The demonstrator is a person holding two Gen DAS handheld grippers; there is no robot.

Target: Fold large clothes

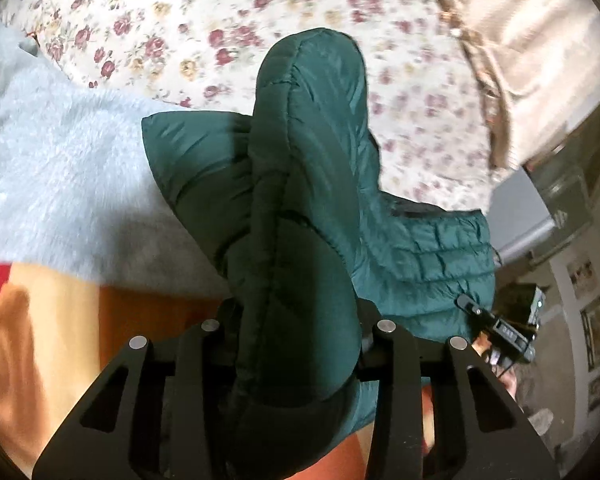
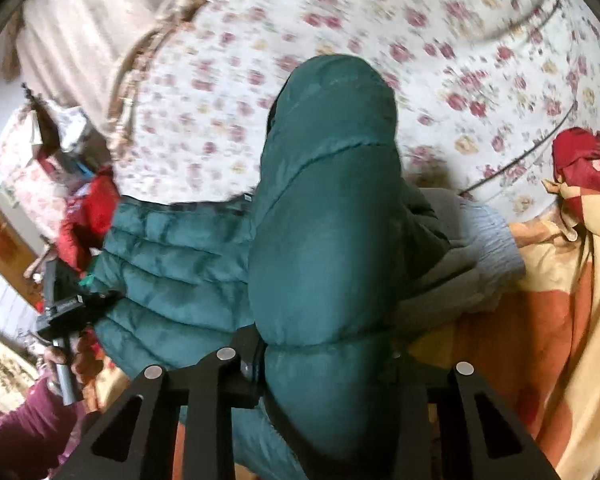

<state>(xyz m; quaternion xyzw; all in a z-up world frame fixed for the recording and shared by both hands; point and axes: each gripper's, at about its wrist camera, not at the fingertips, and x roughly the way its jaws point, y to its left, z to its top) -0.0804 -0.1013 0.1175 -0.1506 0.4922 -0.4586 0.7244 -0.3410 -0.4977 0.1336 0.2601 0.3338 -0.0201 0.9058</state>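
Note:
A dark green quilted puffer jacket (image 1: pixel 308 128) lies on a bed, and both grippers have lifted a fold of it. In the left wrist view my left gripper (image 1: pixel 296 320) is shut on a thick bunched fold that rises between its fingers and hides the tips. In the right wrist view my right gripper (image 2: pixel 324 344) is likewise shut on a padded fold of the jacket (image 2: pixel 328 208), its fingertips buried in the fabric. The rest of the jacket hangs between the two grippers.
A floral bedspread (image 1: pixel 172 32) covers the bed beyond the jacket. A pale grey fleece garment (image 1: pixel 60 168) lies beside and under the jacket. An orange and cream blanket (image 2: pixel 540 320) and a red cloth (image 2: pixel 580 160) lie nearby. A maroon sleeve (image 2: pixel 20 432) shows at lower left.

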